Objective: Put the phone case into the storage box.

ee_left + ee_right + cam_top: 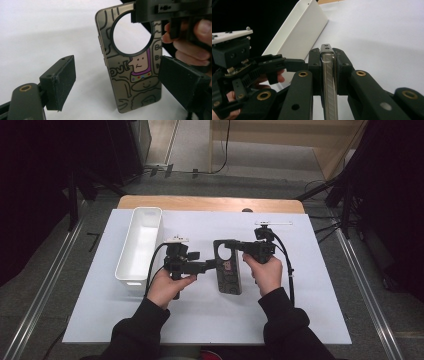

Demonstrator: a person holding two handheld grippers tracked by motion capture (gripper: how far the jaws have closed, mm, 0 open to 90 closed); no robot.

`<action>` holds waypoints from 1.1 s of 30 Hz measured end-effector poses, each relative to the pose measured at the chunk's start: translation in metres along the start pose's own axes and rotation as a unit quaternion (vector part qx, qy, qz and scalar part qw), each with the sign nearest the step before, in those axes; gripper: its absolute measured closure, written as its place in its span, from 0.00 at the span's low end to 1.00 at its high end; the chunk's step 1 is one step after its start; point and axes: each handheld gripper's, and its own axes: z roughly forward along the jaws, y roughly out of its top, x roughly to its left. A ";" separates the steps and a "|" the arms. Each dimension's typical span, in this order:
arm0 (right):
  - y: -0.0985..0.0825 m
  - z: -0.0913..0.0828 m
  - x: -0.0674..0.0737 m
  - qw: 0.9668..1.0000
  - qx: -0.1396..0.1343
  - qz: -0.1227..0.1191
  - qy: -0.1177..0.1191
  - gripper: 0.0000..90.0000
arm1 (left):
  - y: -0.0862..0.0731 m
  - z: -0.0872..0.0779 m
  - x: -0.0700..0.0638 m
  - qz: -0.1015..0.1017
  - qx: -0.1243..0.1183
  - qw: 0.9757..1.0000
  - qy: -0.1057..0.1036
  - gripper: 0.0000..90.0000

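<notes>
A grey phone case (229, 272) printed with cartoon drawings, with a round camera hole near its top, is at the middle of the white mat. My right gripper (235, 246) is shut on its top edge; in the right gripper view the pads (314, 65) press both faces of the thin case (328, 82). My left gripper (212, 265) comes in from the left at the case's side. Its jaws stand wide apart in the left gripper view, with the case (135, 75) between and beyond them, and the left pad (61, 81) is well clear of it.
A long white bin (126, 265) with nothing in it stands on the left part of the mat (300, 310), close behind the left hand. A small white strip (273, 223) lies near the mat's far edge. The wooden tabletop (210, 203) shows beyond.
</notes>
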 end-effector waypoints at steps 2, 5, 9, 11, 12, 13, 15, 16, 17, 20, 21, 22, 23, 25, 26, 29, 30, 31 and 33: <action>-0.001 -0.001 -0.002 1.000 0.003 -0.003 0.004 0.85 | 0.000 0.000 0.000 0.000 0.002 1.000 0.001 0.16; -0.002 -0.003 -0.005 1.000 0.005 -0.008 0.011 0.86 | 0.000 0.001 0.000 0.006 0.009 1.000 0.005 0.16; -0.003 -0.007 -0.007 1.000 0.001 -0.013 0.018 0.86 | -0.002 0.002 -0.002 0.019 0.012 1.000 0.010 0.16; -0.005 -0.008 -0.007 0.999 -0.001 -0.022 0.024 0.85 | -0.002 0.001 -0.002 0.022 0.010 1.000 0.010 0.18; -0.006 -0.007 -0.008 0.999 -0.003 -0.023 0.028 0.85 | -0.001 0.001 -0.002 0.022 0.009 1.000 0.007 0.18; -0.006 -0.007 -0.008 0.999 -0.002 -0.024 0.030 0.86 | -0.001 0.000 -0.001 0.025 0.009 1.000 0.007 0.18; -0.007 -0.006 -0.008 0.999 -0.002 -0.027 0.033 0.85 | 0.000 -0.002 -0.001 0.030 0.008 0.999 0.009 0.18; -0.007 -0.005 -0.007 0.999 -0.002 -0.029 0.036 0.85 | 0.000 -0.002 -0.002 0.030 0.007 0.999 0.009 0.18; -0.008 -0.004 -0.006 0.999 -0.002 -0.032 0.038 0.85 | 0.001 -0.003 -0.001 0.032 0.007 0.999 0.012 0.18; -0.009 -0.002 -0.003 0.998 -0.002 -0.041 0.040 0.85 | 0.002 -0.004 -0.002 0.034 0.004 0.999 0.013 0.18; -0.009 -0.001 -0.002 0.998 -0.003 -0.042 0.041 0.85 | 0.003 -0.005 -0.002 0.034 0.006 0.999 0.015 0.18; -0.009 -0.001 -0.001 0.998 -0.001 -0.043 0.042 0.85 | 0.003 -0.005 -0.002 0.036 0.007 0.999 0.017 0.18; -0.009 0.000 -0.001 0.998 -0.002 -0.047 0.043 0.85 | 0.004 -0.006 -0.002 0.039 0.008 0.999 0.019 0.18; -0.010 0.001 0.001 0.998 0.001 -0.051 0.042 0.85 | 0.005 -0.007 -0.002 0.042 0.007 0.999 0.023 0.18; -0.010 0.001 0.001 0.998 0.001 -0.053 0.042 0.85 | 0.006 -0.007 -0.002 0.043 0.009 0.999 0.025 0.18; -0.011 0.003 0.002 0.998 0.002 -0.054 0.044 0.85 | 0.007 -0.008 -0.003 0.048 0.010 0.998 0.027 0.18; -0.011 0.003 0.003 0.998 0.002 -0.055 0.044 0.85 | 0.008 -0.009 -0.003 0.052 0.009 0.998 0.030 0.18; -0.012 0.003 0.003 0.997 0.002 -0.056 0.045 0.85 | 0.008 -0.009 -0.003 0.054 0.008 0.998 0.031 0.18; -0.012 0.004 0.004 0.997 0.002 -0.058 0.047 0.85 | 0.009 -0.010 -0.003 0.054 0.007 0.998 0.031 0.18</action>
